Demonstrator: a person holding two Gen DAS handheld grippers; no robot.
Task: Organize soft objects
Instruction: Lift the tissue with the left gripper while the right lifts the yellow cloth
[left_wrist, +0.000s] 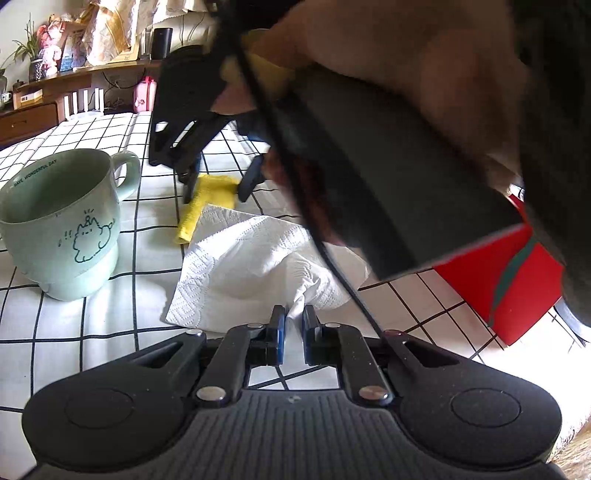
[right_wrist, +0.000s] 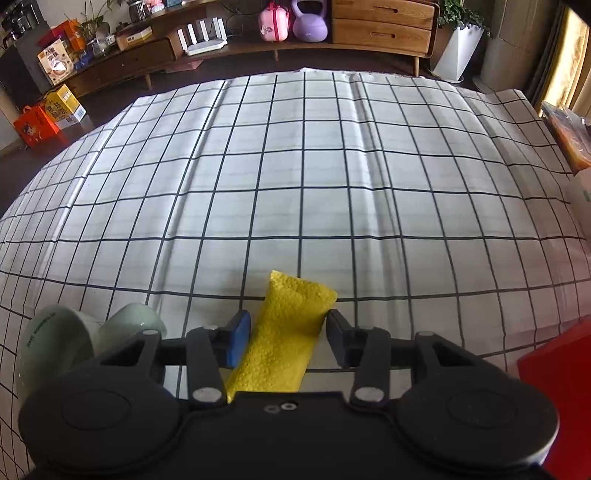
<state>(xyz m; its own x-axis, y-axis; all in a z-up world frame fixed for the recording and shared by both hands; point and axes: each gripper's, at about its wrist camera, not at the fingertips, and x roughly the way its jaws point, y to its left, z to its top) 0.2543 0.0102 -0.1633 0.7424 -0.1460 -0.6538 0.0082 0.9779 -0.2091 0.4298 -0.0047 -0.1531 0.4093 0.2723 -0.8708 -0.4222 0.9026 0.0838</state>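
Observation:
A white paper towel (left_wrist: 255, 266) lies crumpled on the checked tablecloth. My left gripper (left_wrist: 293, 319) is shut on its near edge, fingers nearly together with a pinch of paper between them. A folded yellow cloth (right_wrist: 288, 332) lies flat on the table between the fingers of my right gripper (right_wrist: 288, 328), which is open around it, the pads beside its edges. In the left wrist view the yellow cloth (left_wrist: 207, 206) lies beyond the towel with the right gripper (left_wrist: 218, 181) over its far end.
A pale green mug (left_wrist: 62, 221) stands left of the towel; it shows at lower left in the right wrist view (right_wrist: 74, 339). A red box (left_wrist: 517, 280) sits at the right (right_wrist: 557, 384). The checked tablecloth (right_wrist: 295, 177) stretches ahead. Wooden cabinets stand beyond.

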